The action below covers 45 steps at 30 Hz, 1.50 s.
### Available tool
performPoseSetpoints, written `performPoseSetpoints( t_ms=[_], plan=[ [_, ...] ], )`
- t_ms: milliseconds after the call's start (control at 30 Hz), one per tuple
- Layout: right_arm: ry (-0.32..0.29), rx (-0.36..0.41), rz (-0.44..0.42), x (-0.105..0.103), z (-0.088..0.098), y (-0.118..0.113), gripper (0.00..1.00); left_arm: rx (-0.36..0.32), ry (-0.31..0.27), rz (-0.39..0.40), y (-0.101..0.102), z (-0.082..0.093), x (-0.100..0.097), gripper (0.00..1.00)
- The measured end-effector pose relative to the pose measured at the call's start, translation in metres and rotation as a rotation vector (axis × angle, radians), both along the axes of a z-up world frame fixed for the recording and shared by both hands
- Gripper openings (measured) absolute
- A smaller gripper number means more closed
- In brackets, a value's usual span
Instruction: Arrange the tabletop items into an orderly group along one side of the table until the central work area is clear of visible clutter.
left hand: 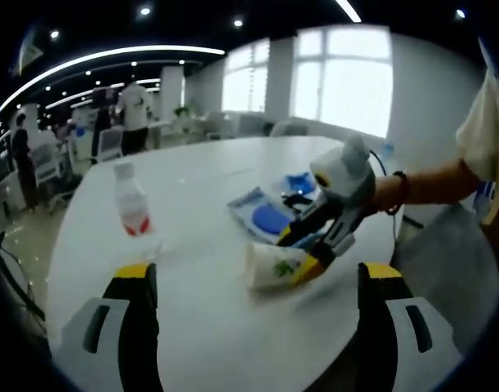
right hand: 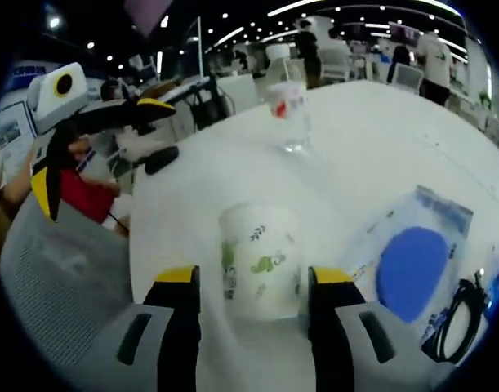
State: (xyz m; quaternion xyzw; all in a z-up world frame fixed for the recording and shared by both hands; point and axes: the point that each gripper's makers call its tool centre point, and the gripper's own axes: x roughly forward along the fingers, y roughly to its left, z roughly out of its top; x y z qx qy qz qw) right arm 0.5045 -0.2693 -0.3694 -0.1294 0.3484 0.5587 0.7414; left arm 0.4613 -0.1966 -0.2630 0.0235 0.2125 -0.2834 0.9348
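Lying on its side on a white table (left hand: 216, 343), a white paper cup (right hand: 260, 260) printed with green leaf sprigs sits between the yellow-tipped jaws of the right gripper (right hand: 251, 282). In the right gripper view the jaws flank the cup closely on both sides; whether they actually pinch it cannot be told. No writing on the cup can be read. In the left gripper view the cup (left hand: 275, 265) has its long axis running left to right across the table, with one end at the right gripper (left hand: 314, 260), which reaches in from the right, held by a hand wearing a dark wristband.

The left gripper (left hand: 257, 282) hovers over the near table edge with its jaws spread wide and nothing between them.

A clear plastic bottle (left hand: 132, 204) with a white cap and a red-and-white label stands upright on the left, well apart from the cup; its label text is too blurred to read. Just beyond the cup lies a clear packet (left hand: 261, 214) holding a round blue item, and beside it a black cable (right hand: 455, 320). In the right gripper view the packet (right hand: 421, 261) lies to the right of the cup, flat on the table.

People stand far off in an office with ceiling lights and bright windows.
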Motion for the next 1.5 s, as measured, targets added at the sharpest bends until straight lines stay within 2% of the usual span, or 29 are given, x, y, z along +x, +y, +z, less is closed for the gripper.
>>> performPoseSetpoints(
  t_ms=[300, 467, 633, 733, 867, 1000, 1067, 1167, 1233, 1433, 1500],
  plan=[
    [0.002, -0.030, 0.002, 0.001, -0.007, -0.006, 0.38, 0.004, 0.013, -0.003, -0.002, -0.003, 0.001, 1.00],
    [0.024, -0.011, -0.008, 0.001, -0.007, -0.005, 0.37, 0.002, 0.015, -0.005, -0.002, -0.004, 0.001, 1.00],
    [0.027, 0.028, -0.025, 0.003, 0.000, -0.004, 0.37, -0.054, 0.007, 0.013, -0.002, 0.001, 0.003, 1.00],
    [-0.018, 0.064, -0.040, 0.010, 0.011, -0.003, 0.37, -0.086, -0.004, 0.047, 0.002, 0.005, 0.006, 0.99],
    [-0.068, 0.136, -0.055, 0.017, 0.032, -0.001, 0.36, -0.174, -0.002, 0.062, 0.000, 0.013, 0.007, 0.99],
    [-0.082, 0.197, -0.068, 0.020, 0.049, 0.000, 0.36, -0.213, -0.014, 0.084, 0.001, 0.016, 0.010, 0.97],
    [-0.085, 0.224, -0.079, 0.020, 0.056, 0.001, 0.36, -0.258, -0.010, 0.098, 0.001, 0.019, 0.011, 0.96],
    [-0.084, 0.272, -0.082, 0.016, 0.070, 0.001, 0.36, -0.353, -0.057, 0.116, 0.000, 0.033, 0.015, 0.89],
    [-0.083, 0.306, -0.076, 0.013, 0.078, 0.003, 0.36, -0.417, -0.059, 0.126, 0.000, 0.039, 0.015, 0.89],
    [-0.071, 0.425, -0.074, 0.002, 0.110, 0.008, 0.36, -0.412, -0.033, 0.126, -0.005, 0.036, 0.014, 0.84],
    [-0.076, 0.459, -0.060, -0.002, 0.120, 0.009, 0.36, -0.442, -0.035, 0.136, -0.006, 0.039, 0.015, 0.82]
  ],
)
